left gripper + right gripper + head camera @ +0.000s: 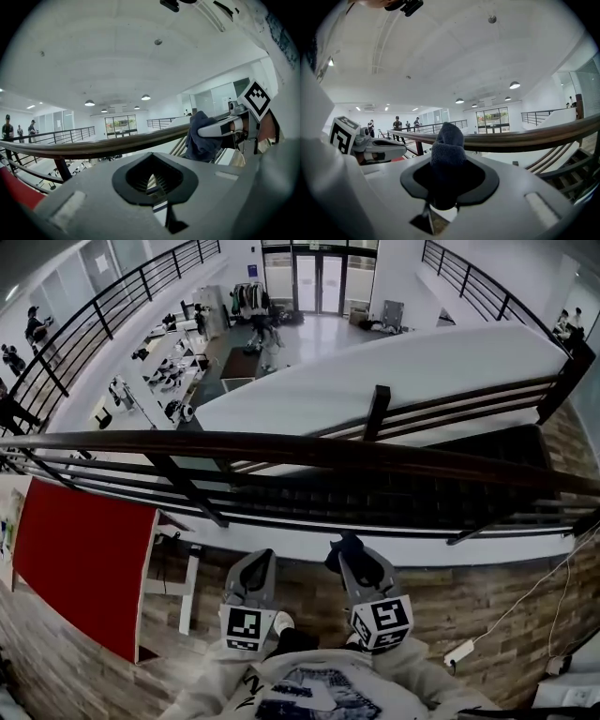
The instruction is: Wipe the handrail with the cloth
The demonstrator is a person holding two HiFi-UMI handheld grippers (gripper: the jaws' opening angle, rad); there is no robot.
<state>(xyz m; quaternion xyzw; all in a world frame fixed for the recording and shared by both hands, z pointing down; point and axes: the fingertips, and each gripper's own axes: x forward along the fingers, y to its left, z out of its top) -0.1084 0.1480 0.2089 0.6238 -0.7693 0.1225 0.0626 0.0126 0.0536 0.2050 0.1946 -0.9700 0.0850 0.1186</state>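
The handrail [309,454] was seen in the head view running from 9 o'clock to 3 o'clock, with an open drop to a lower floor beyond it at 12 o'clock. Both grippers were held at 6 o'clock, on the near side of the rail and apart from it. The right gripper [354,557] was clenched on the cloth [447,143], a dark wad of which stood out past the jaws toward 12 o'clock, not yet laid on the rail. The left gripper [152,180] was drawn together on nothing, just beside the right one at its 9 o'clock.

2 risks were judged. Only a bunched end was gripped, so drag along the rail could pull the cloth free, and it could be lost over the edge. If too little cloth were presented, the rail could be scraped by the bare jaws. The idle left gripper could also be knocked during the sweep.
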